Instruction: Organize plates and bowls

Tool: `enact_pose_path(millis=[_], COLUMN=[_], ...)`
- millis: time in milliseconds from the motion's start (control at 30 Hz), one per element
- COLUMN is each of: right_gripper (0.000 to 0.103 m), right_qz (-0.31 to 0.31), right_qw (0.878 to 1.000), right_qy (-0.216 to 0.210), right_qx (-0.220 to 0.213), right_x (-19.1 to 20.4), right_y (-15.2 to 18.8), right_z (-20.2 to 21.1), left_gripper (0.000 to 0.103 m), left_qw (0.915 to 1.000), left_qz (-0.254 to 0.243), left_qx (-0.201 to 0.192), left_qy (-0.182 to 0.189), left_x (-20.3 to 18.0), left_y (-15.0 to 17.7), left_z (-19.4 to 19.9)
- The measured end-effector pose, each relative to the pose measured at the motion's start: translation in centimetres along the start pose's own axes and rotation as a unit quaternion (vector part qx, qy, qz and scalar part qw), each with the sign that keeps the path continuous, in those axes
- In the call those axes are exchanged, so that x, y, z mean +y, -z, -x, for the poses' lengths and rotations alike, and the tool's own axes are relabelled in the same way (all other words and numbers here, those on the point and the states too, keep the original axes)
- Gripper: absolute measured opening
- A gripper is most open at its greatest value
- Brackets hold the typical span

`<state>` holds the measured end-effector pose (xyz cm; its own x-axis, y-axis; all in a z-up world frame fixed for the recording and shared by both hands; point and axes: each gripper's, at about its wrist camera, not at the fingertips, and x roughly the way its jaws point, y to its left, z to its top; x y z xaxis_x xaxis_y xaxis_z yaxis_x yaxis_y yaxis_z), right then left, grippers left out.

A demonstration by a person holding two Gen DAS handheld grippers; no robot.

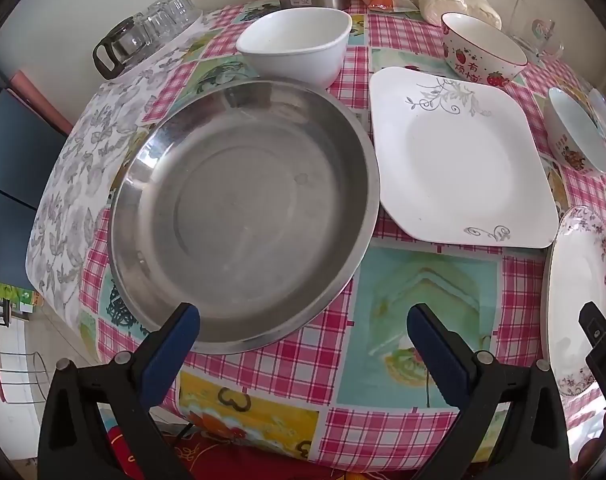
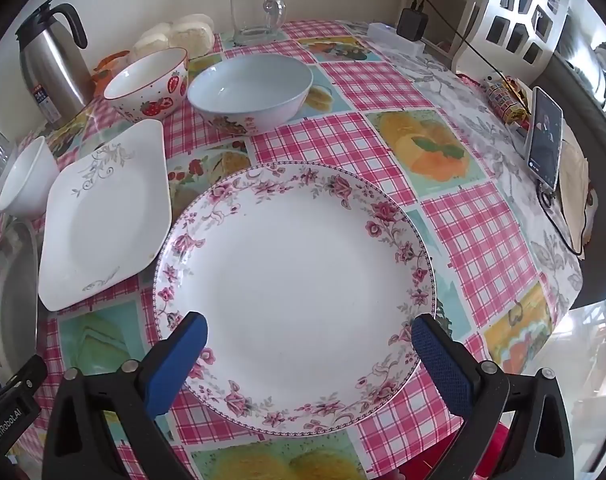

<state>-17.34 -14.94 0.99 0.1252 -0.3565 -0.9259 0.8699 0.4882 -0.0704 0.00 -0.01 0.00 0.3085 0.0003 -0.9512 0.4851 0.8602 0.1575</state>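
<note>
Hovering over the checked tablecloth (image 1: 323, 364), both claws gape wide and hold nothing. The left gripper (image 1: 303, 328) hangs above the near rim of the steel pan (image 1: 243, 208); just right of that pan lies the square white plate (image 1: 459, 156), and further right the floral plate (image 2: 295, 296), under the right gripper (image 2: 309, 340). Behind the pan stands a white bowl (image 1: 295, 46).

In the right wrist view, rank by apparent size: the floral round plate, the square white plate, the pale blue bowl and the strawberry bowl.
1. floral round plate, though it sits nearest the camera
2. square white plate
3. pale blue bowl
4. strawberry bowl, noticeably smaller than the blue one beside it
</note>
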Motion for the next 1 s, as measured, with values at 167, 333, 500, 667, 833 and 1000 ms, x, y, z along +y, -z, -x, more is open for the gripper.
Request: enact_pose_path(millis=[167, 333, 500, 667, 833, 1000], right_gripper=[0.103, 0.103, 0.103, 0.103, 0.103, 0.103], right_qz=[0.002, 0.005, 0.007, 0.009, 0.014, 0.018], right_qw=[1.0, 1.0, 1.0, 1.0, 0.999, 0.998], right_qy=[0.0, -0.001, -0.003, -0.009, -0.018, -0.032], right_qx=[-0.001, -0.004, -0.007, -0.016, -0.028, -0.045], right_x=[0.1, 0.3, 0.4, 0.7, 1.4, 2.0], right_y=[0.0, 0.0, 0.0, -0.1, -0.2, -0.2], right_z=[0.0, 0.2, 0.4, 0.7, 1.1, 1.7], left_gripper=[0.103, 0.103, 0.103, 0.103, 0.103, 0.103], left_qw=[1.0, 1.0, 1.0, 0.9999, 0.9998, 0.9993], left_qz=[0.001, 0.001, 0.003, 0.008, 0.016, 0.021], left_qx=[-0.004, -0.001, -0.004, -0.008, -0.015, -0.03], left_qy=[0.0, 0.0, 0.0, 0.0, -0.003, -0.007], left_x=[-0.1, -0.1, -0.1, 0.3, 0.3, 0.5], left_y=[0.0, 0.0, 0.0, -0.1, -0.2, -0.3], left_z=[0.0, 0.0, 0.1, 0.2, 0.3, 0.5])
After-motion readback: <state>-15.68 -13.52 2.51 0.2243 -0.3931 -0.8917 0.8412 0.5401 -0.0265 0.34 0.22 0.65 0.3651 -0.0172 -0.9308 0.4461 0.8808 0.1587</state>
